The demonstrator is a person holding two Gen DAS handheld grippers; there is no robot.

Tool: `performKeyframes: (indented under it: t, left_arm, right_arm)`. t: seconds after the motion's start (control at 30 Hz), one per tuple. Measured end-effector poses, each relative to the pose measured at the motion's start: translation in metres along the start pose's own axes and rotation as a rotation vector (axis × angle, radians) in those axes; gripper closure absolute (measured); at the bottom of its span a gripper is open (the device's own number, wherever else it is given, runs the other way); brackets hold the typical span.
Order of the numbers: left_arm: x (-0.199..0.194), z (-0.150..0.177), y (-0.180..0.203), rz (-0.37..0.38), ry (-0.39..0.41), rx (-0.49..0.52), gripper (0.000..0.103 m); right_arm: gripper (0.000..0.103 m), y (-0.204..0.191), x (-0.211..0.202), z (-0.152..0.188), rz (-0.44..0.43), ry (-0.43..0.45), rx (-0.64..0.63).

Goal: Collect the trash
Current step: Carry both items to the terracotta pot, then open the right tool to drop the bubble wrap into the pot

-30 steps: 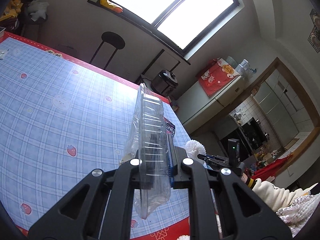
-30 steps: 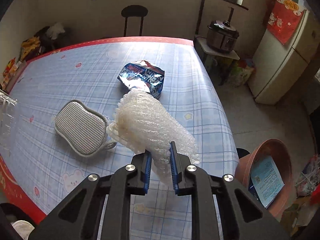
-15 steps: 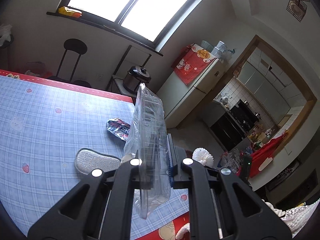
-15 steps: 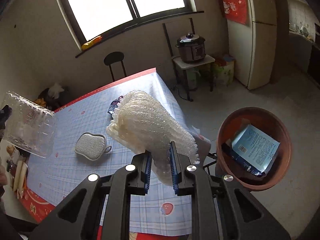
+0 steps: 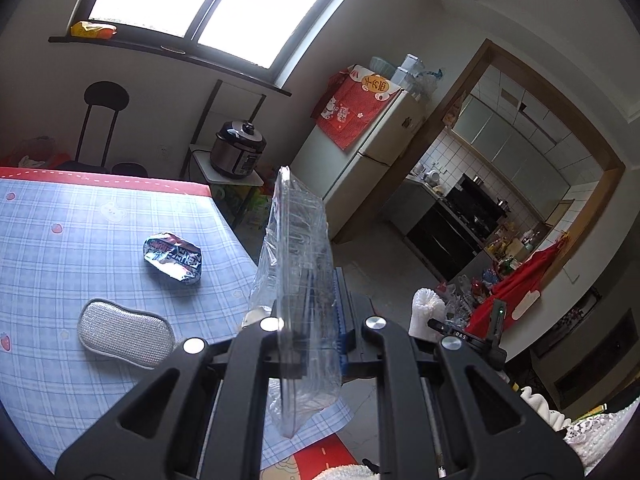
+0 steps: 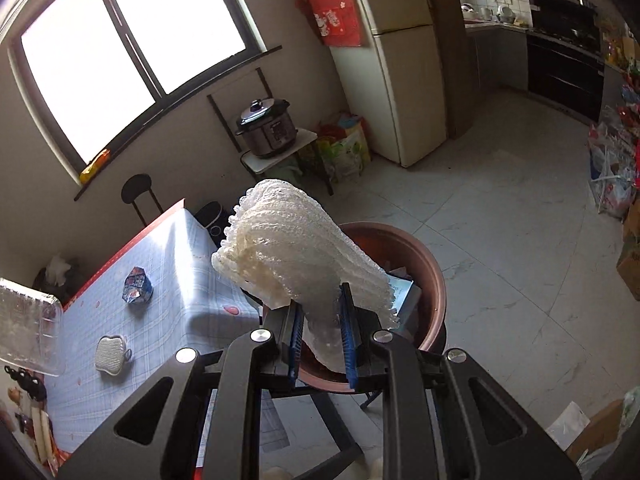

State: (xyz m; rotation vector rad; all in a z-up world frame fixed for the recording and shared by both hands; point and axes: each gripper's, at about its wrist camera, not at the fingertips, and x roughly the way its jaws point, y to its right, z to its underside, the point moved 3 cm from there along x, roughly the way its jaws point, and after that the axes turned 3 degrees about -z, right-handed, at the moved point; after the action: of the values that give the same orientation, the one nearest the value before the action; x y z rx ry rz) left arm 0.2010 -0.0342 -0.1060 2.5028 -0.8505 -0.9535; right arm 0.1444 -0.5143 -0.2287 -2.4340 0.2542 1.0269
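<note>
Beyond the table's [image 6: 132, 352] far corner, at about 3 o'clock from it in the right wrist view, a round reddish-brown plastic basin [image 6: 434, 280] sits on the floor with a blue-and-white paper packet [image 6: 402, 286] already inside; it looks to be the bin for this job. The right tongs [image 6: 322, 330] are clamped on a white ribbed foam fruit net [image 6: 296, 252], which hangs right over the basin's near rim. The left tongs [image 5: 308, 320] are pinched narrow on a clear crinkled plastic clamshell tray [image 5: 298, 248], held on edge above the table's corner, with the floor and the kitchen doorway at 2 o'clock behind it (the same tray shows at 9 o'clock in the right wrist view, well apart from the basin).

My reading is that the step in hand is the carry to the bin, both pieces lifted and the foam net nearest to being dropped. The next move calls for the right tongs to spread once the net is fully over the basin's mouth, since it is light and springy and could catch on the rim or cling to the blue pads. The tray then needs bringing across to the same place.

Left on the blue checked tablecloth are a crumpled blue-and-silver foil snack wrapper [image 5: 174, 256], likely the next trash, and a grey mesh scouring pad [image 5: 124, 330] at 7 o'clock from it
</note>
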Motion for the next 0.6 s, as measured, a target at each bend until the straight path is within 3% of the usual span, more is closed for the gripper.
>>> performKeyframes:
  t: [0.17, 0.43, 0.53, 0.6]
  left_arm:
    - [-0.004, 0.004, 0.011, -0.043, 0.015, 0.002, 0.089]
    - [-0.019, 0.009, 0.016, -0.114, 0.035, -0.017, 0.089]
    - [-0.024, 0.013, 0.016, -0.129, 0.04, -0.02, 0.089]
    - [-0.026, 0.013, 0.016, -0.136, 0.04, -0.021, 0.089]
  right_arm:
    - [0.084, 0.029, 0.026, -0.02, 0.001, -0.031, 0.096]
    - [0.079, 0.033, 0.058, -0.043, -0.01, -0.05, 0.139]
    - [0.067, 0.031, 0.066, -0.048, -0.007, -0.056, 0.15]
    - [0.054, 0.029, 0.07, -0.051, -0.011, -0.053, 0.15]
